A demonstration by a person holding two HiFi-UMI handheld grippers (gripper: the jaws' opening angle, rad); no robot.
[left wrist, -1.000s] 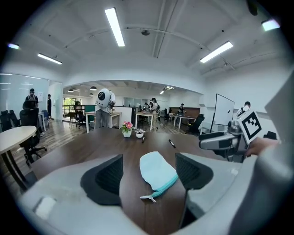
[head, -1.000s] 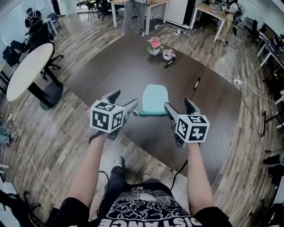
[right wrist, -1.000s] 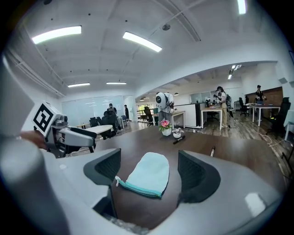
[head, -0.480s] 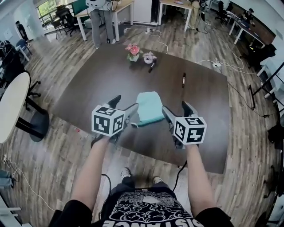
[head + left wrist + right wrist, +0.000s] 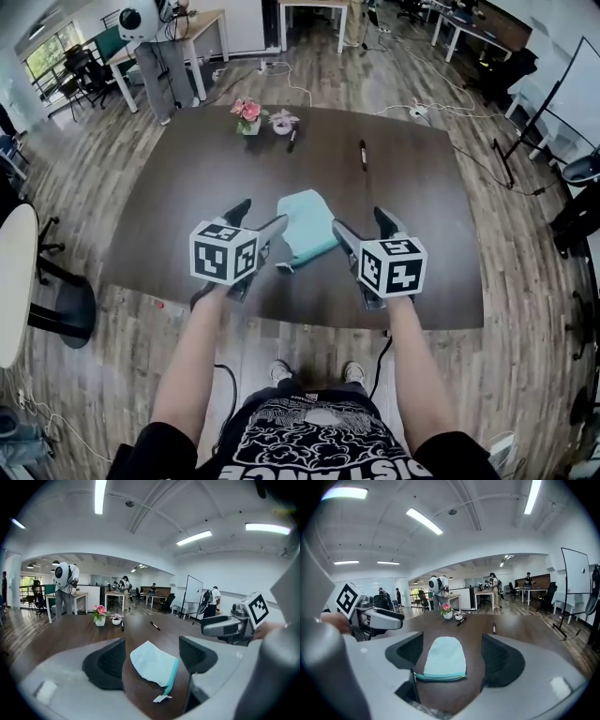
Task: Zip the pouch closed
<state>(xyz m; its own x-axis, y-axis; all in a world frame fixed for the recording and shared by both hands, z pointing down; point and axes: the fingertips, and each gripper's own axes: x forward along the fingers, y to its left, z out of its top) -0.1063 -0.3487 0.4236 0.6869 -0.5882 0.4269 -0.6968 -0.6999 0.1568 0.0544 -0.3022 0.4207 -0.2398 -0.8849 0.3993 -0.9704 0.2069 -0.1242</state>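
A light teal pouch [image 5: 307,225] lies flat on the dark brown table [image 5: 427,234], its zipper edge toward me and a white pull tab [image 5: 284,268] at its left end. The pouch [image 5: 152,662] shows in the left gripper view with the tab [image 5: 161,698] near the bottom, and in the right gripper view the pouch [image 5: 444,657] lies between the jaws with the zipper [image 5: 439,677] nearest. My left gripper [image 5: 259,224] hovers open just left of the pouch. My right gripper [image 5: 366,232] hovers open just right of it. Neither touches the pouch.
At the table's far side stand a small pot of pink flowers [image 5: 248,116], a small white pot [image 5: 281,123] and two dark pens [image 5: 363,156]. The near table edge [image 5: 281,314] runs under my forearms. Desks, chairs, cables and people fill the room beyond.
The head view has swung, so the table and pouch sit more squarely ahead. Both grippers stay open on either side of the pouch, slightly closer to it.
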